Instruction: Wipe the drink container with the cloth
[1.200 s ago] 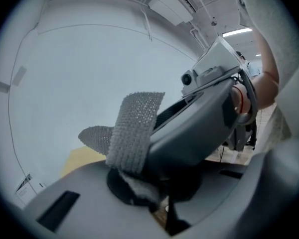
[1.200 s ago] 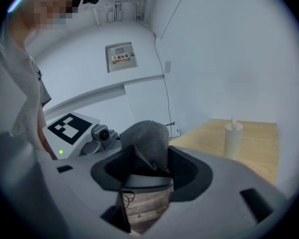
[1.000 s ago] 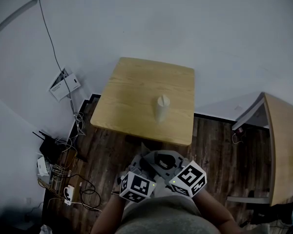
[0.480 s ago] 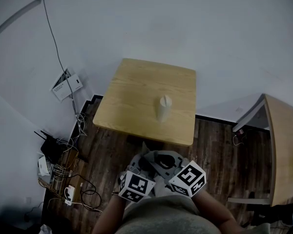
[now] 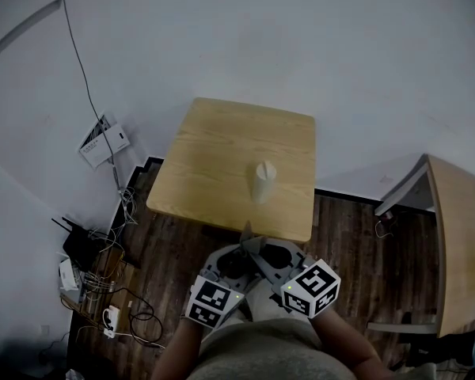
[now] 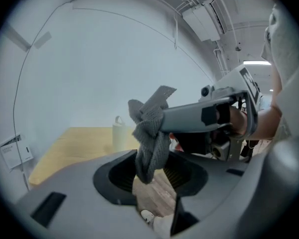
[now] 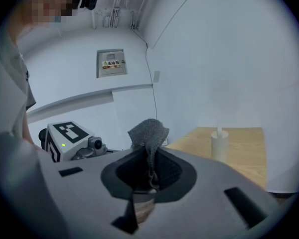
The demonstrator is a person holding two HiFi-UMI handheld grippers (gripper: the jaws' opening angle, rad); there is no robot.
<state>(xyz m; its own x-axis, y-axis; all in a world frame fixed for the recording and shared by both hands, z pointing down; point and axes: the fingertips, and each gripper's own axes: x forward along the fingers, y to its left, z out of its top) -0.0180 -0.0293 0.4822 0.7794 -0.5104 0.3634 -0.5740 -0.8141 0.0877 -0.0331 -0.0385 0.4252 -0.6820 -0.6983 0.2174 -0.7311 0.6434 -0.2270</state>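
Right tongs (image 7: 149, 174) are closed tight on the grey cloth (image 6: 150, 133), pinching it at a bunched fold, with a loose tail hanging below the tips. Left tongs (image 6: 150, 176) have just been opening and now stand wide. The cloth's tail dangles in their gap, but the pads are not pressing it, so the right side alone carries it. The cloth looks knitted, limp and light. It should mould round a curve, though a small pinch gives only a small wiping face. The drink container (image 5: 263, 182) stands upright ahead of both tongs and well apart from them, beyond the table's (image 5: 214, 157) near edge and slightly to the right-tongs side. It is white, tall and narrow, with something small rising from its top, a loop or a straw, cannot tell which. It is probably light with smooth sides, so a sideways rub could tip or slide it. The free left tongs would best steady it round the body, low to middle, not by the top piece. The table carries nothing else, so the reach ahead is open. On the floor (image 5: 340, 236) off to the left-tongs side lie cables (image 5: 103, 275) and small boxes. A second table (image 5: 459, 236) stands far to the right-tongs side. Neither is in the way.
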